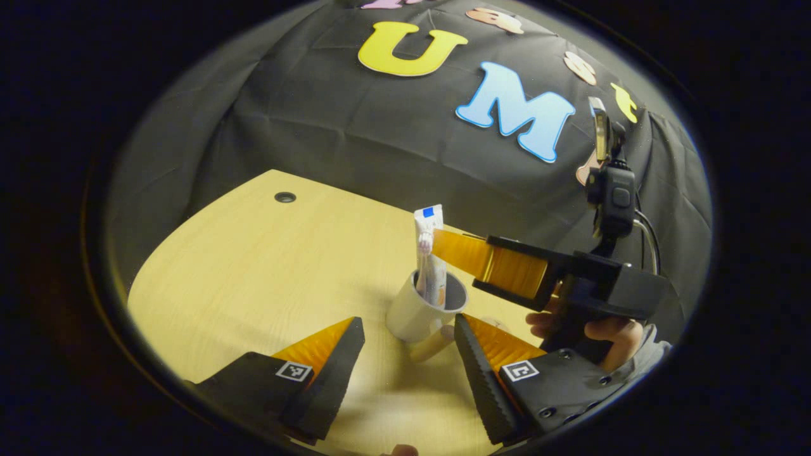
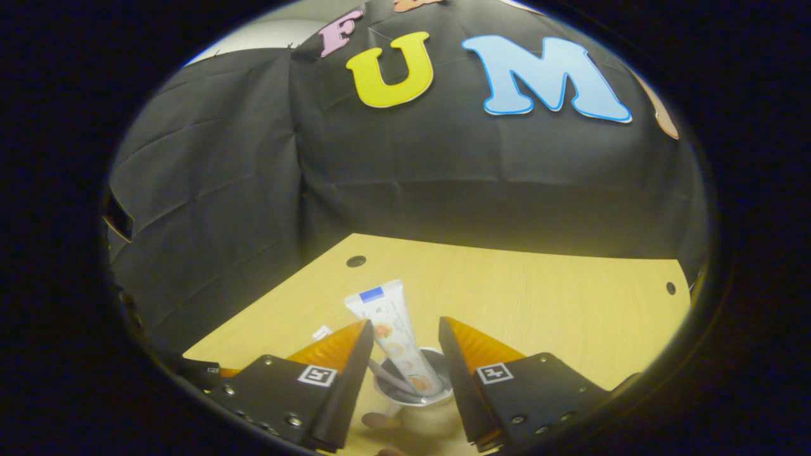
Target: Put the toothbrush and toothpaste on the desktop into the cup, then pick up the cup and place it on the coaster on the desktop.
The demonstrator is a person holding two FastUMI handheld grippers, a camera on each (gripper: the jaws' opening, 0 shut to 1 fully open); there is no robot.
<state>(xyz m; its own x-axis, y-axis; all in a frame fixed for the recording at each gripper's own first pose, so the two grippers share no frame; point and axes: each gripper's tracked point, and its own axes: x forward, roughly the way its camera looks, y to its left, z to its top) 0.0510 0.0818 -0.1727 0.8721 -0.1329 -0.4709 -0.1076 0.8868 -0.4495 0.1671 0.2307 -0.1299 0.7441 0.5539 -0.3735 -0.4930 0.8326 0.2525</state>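
1. Standing in the cup (image 1: 423,310) now: the toothpaste (image 1: 429,253), upright, crimped end up, leaning on the rim. In the right gripper view a thin stick-like thing lies in the cup beside the tube, probably the toothbrush (image 2: 391,379); too small to be sure.
2. Right claw (image 2: 400,354): fingers spread either side of the tube and not pressing it, so released. In the left gripper view one right finger (image 1: 459,250) reaches the tube near its top; touching or just in front, cannot tell.
3. Left claw (image 1: 408,345): released and empty, fingers wide, low over the desk (image 1: 253,285) just short of the cup.
4. Judgement: the loading step looks finished or nearly so. Next comes lifting the cup, which calls for a firm grip on its wall, keeping it upright so the tall tube does not tip out.
5. Left gripper view gives the cup's outer wall, its handle (image 1: 431,342) and the hand (image 1: 608,335) holding the right claw.
6. Right gripper view looks down into the cup and across more bare desk. Coaster: not identified.
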